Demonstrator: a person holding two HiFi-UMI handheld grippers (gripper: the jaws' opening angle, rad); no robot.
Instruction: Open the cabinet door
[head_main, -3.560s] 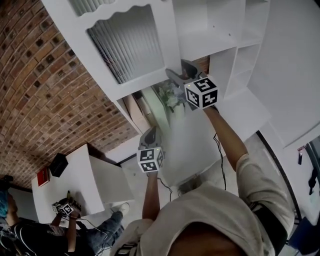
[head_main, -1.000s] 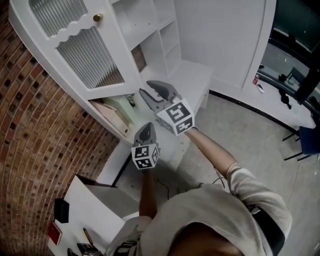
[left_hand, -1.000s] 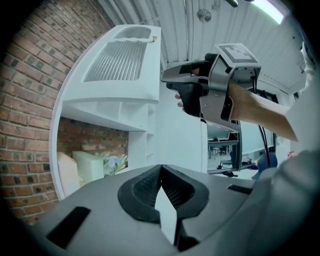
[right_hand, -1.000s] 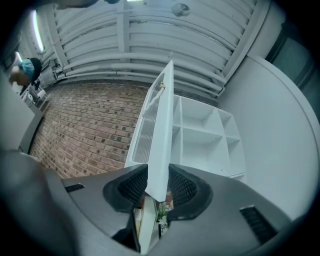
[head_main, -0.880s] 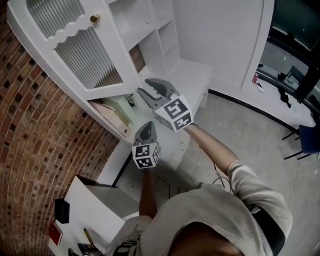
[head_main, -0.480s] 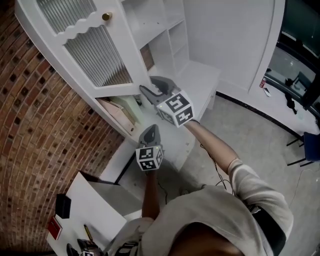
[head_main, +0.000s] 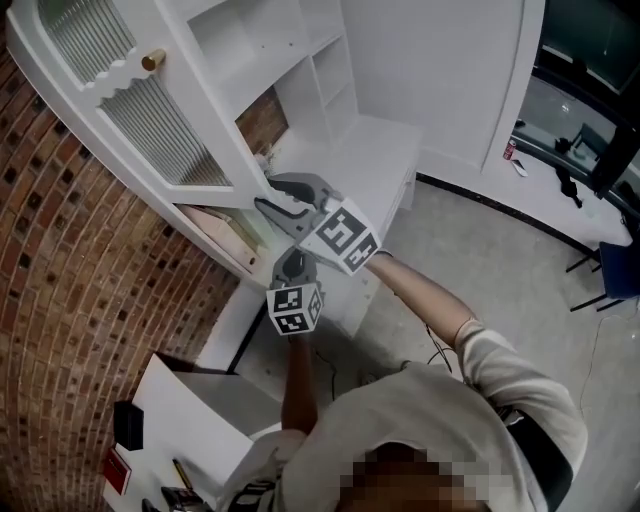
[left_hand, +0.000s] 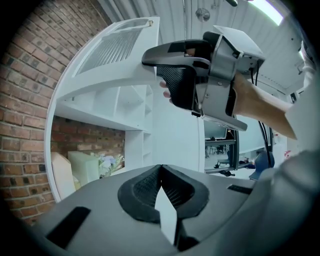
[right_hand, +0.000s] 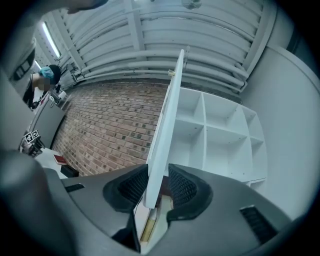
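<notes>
The white cabinet door (head_main: 120, 110), with ribbed glass and a gold knob (head_main: 153, 61), stands swung out from the cabinet. My right gripper (head_main: 268, 196) is at the door's lower corner. In the right gripper view the door's edge (right_hand: 167, 115) runs between the jaws, which are closing, and both pads (right_hand: 131, 187) lie against it. The left gripper view shows the same hold from below, with the right gripper (left_hand: 170, 75) on the door (left_hand: 115, 50). My left gripper (head_main: 292, 262) hangs just below and holds nothing; its jaws (left_hand: 160, 170) meet at the tips.
Open white shelves (head_main: 320, 60) stand behind the door, above a low white counter (head_main: 385, 160). Boards (head_main: 215, 228) and flowers (left_hand: 107, 162) sit in the lower compartment. A brick wall (head_main: 90, 300) is at left, a white table (head_main: 190, 420) at bottom left. A person (right_hand: 45, 75) sits far off.
My right gripper has shifted left to the door's lower corner and now has the edge between its jaws. The left gripper has stayed where it was.
</notes>
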